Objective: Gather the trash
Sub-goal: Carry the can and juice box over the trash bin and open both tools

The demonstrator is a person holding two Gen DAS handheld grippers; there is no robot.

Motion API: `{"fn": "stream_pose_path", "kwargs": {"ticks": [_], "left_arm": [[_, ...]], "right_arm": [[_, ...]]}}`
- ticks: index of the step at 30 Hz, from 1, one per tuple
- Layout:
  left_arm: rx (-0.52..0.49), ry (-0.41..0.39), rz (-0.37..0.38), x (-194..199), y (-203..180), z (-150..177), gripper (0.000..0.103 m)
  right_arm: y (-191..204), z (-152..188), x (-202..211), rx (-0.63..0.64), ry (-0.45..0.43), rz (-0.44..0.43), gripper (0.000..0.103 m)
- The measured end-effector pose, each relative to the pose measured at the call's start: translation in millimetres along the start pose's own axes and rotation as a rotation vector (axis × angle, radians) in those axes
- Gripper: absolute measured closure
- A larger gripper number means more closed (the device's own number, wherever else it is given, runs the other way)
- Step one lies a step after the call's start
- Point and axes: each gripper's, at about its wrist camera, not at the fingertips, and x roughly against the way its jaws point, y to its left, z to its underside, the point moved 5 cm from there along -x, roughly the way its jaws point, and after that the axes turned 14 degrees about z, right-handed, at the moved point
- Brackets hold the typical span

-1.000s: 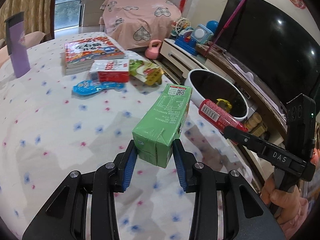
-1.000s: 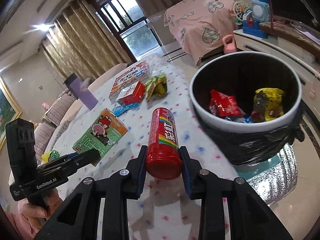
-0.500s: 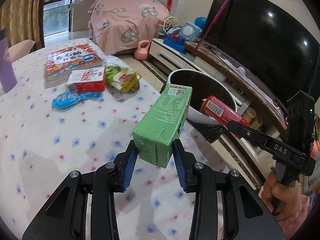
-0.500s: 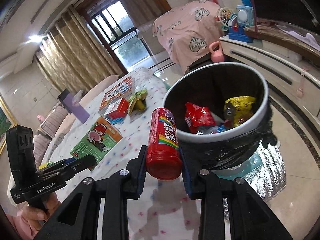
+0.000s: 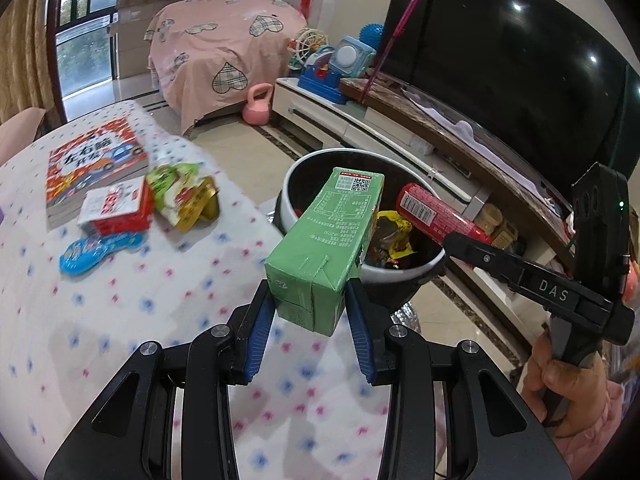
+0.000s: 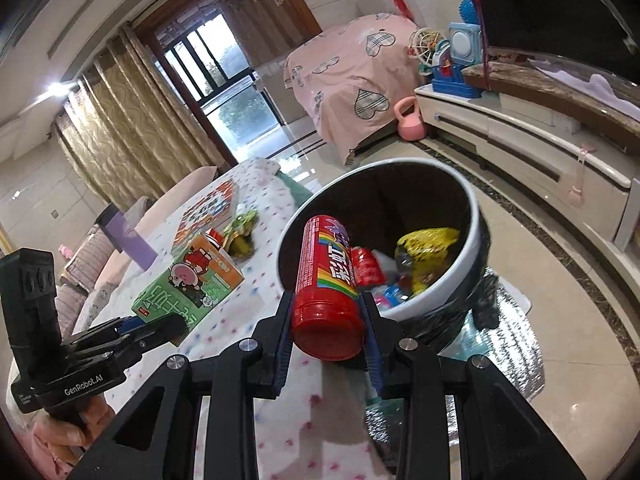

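both jaws clamp trash: green carton point(image 5: 326, 248), red tube point(image 6: 326, 280).

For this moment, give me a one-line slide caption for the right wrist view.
Right gripper carries a red can toward the trash bin, while the left gripper holds a green carton.

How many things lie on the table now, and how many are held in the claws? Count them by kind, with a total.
Books: 1
Red-white cartons: 1
Green-gold wrappers: 1
Blue packets: 1
Held green cartons: 1
Held red tubes: 1
Total: 6
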Motion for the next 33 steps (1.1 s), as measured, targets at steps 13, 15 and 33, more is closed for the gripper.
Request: {"fn": "stream_pose_path", "kwargs": {"ticks": [13, 15, 33], "left_arm": [[-0.030, 0.040, -0.027, -33, -6, -28, 0.068], [-0.029, 0.049, -0.030, -38, -5, -31, 0.068], [-0.030, 0.096, -0.032, -72, -5, -46, 0.068]], "right_arm": [[-15, -33, -16, 0.026, -0.003, 0.054, 0.072], [-16, -36, -20, 0.028, 0.005, 0.057, 0.072], [-27, -52, -51, 0.051, 0.050, 0.093, 0.071]]}}
